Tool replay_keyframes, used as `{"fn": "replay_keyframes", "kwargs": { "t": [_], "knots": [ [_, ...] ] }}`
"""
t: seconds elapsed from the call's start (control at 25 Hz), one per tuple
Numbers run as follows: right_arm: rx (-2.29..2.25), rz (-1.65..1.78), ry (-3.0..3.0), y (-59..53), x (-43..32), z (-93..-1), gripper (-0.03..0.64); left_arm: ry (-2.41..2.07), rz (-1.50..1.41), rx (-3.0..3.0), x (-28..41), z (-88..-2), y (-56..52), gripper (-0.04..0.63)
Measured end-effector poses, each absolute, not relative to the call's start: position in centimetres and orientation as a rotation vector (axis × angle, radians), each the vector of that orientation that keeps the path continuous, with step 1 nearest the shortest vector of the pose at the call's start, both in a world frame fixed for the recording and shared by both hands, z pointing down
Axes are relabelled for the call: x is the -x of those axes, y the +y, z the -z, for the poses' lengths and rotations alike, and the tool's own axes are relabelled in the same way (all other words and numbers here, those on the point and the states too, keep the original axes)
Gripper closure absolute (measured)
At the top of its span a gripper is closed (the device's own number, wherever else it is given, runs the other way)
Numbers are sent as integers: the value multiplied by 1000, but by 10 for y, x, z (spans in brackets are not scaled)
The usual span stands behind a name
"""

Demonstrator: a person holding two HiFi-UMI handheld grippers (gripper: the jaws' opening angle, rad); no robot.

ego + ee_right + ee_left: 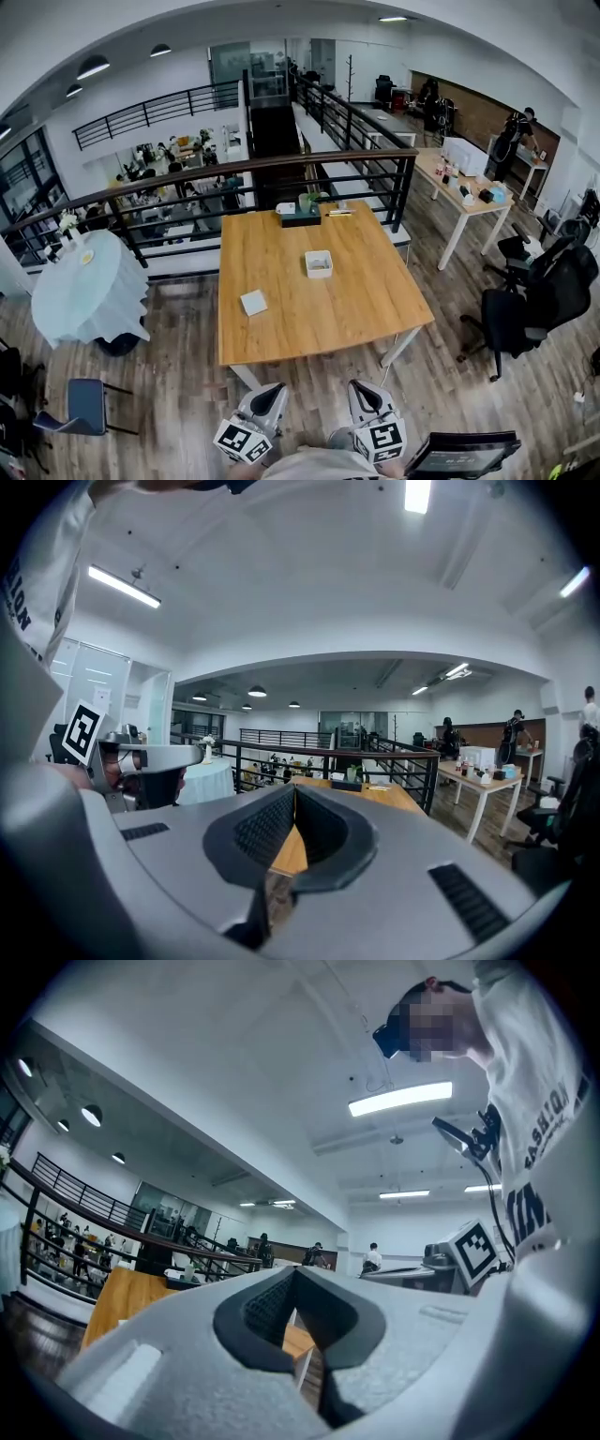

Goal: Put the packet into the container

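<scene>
**While both sets of jaws sit closed, packet (pixel 253 302) lies on table (pixel 309 323)**

The left gripper (pixel 272 392) and right gripper (pixel 361 388) hover short of the near edge, pinched together, empty. The packet rests flat, left of the container (pixel 319 263), apart.

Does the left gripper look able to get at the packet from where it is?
Probably yes, once it moves in. The left gripper hangs short of the table's near edge with its jaws shut. The packet lies alone on bare wood, with nothing between them.
</scene>
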State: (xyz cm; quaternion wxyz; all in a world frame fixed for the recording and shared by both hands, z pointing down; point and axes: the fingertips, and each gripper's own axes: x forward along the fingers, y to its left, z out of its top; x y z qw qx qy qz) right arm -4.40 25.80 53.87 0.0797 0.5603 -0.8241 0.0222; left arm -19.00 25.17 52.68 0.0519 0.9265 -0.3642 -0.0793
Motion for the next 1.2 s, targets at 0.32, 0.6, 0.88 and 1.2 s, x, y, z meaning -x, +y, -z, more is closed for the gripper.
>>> {"fn": "replay_keyframes", "kwargs": {
  "t": [0.32, 0.6, 0.88, 1.2],
  "knots": [
    [-1699, -58, -2448, 251, 52, -537, 609, -1093, 233, -2815, 203, -531, 248, 597],
    [-1702, -52, -2458, 233, 53, -541, 609, -1110, 227, -2808, 204, -536, 232, 597],
    [-1691, -56, -2499, 196, 43, -539, 607, -1153, 218, -2791, 193, -532, 203, 597],
    [-1647, -82, -2543, 142, 28, -544, 609, -1202, 198, -2779, 178, -535, 159, 597]
  ]
}}
